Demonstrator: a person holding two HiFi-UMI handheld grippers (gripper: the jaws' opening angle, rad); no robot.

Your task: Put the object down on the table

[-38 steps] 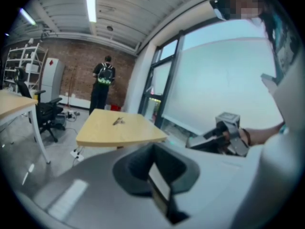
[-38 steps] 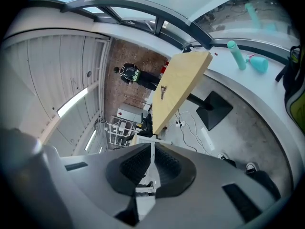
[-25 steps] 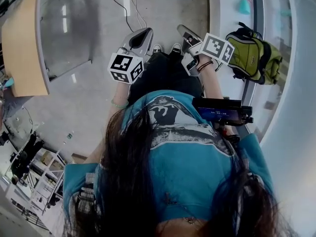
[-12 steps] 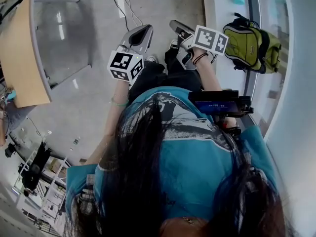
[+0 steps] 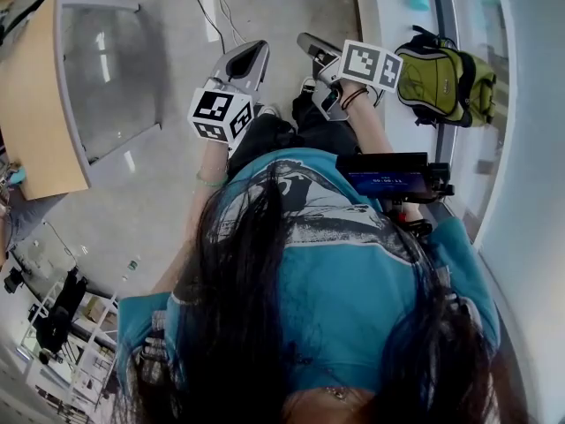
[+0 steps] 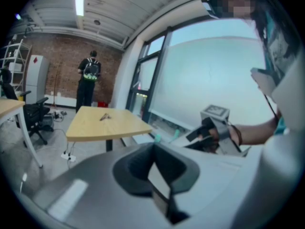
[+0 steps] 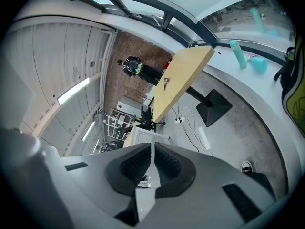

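Both grippers are held out in front of the person's body, above the grey floor, with nothing between the jaws. My left gripper (image 5: 254,51) has its dark pads closed together (image 6: 153,151). My right gripper (image 5: 305,41) shows only a thin slit between its ribbed pads (image 7: 152,156), and it also appears in the left gripper view (image 6: 196,134). The light wooden table (image 5: 35,95) stands off to the left, well away from both grippers. A small dark item (image 6: 104,117) lies on its top (image 7: 183,80). No carried object shows in any view.
A green backpack (image 5: 446,73) rests on the white window ledge (image 5: 384,7) at the right, near teal bottles (image 7: 237,53). Cables and a black table base (image 7: 214,106) lie on the floor. A person with a backpack (image 6: 89,82) stands by the far brick wall. An office chair (image 6: 35,118) stands left.
Both grippers have drifted slightly up and away in the head view as the person shifts. Their jaws stay closed and nothing was picked up or let go.
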